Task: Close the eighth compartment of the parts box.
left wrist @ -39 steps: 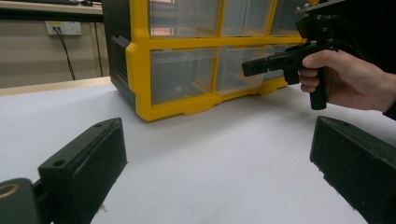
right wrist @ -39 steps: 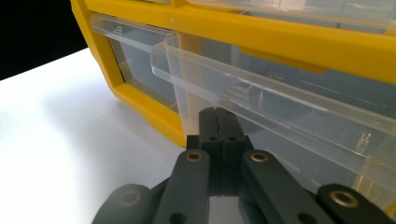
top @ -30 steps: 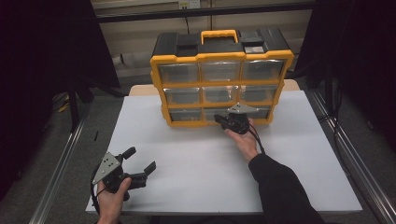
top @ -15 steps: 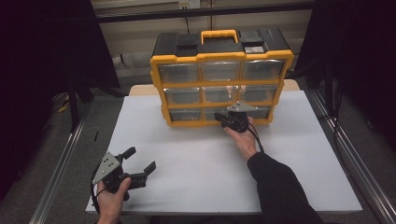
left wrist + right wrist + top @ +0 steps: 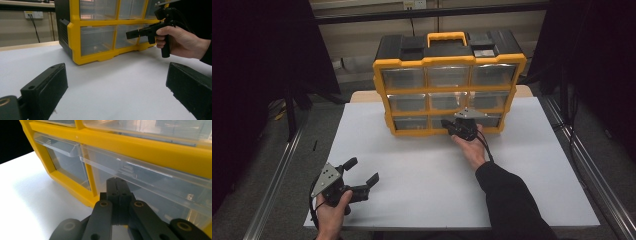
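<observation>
At frame centre, my right gripper (image 5: 447, 123), jaws clenched on nothing, points at the yellow organizer's (image 5: 449, 61) bottom middle drawer (image 5: 150, 185); lower left, my left gripper (image 5: 362, 172) gapes released.

No text, label, brand, number or sign can be read anywhere. The yellow organiser (image 5: 449, 90) ahead of the right tongs (image 5: 447, 123) bears raised moulding on its clear drawer fronts (image 5: 130, 170), too faint to read as letters. The wall plate (image 5: 35, 14) far beyond the left tongs (image 5: 117, 90) carries no legible marking.
</observation>
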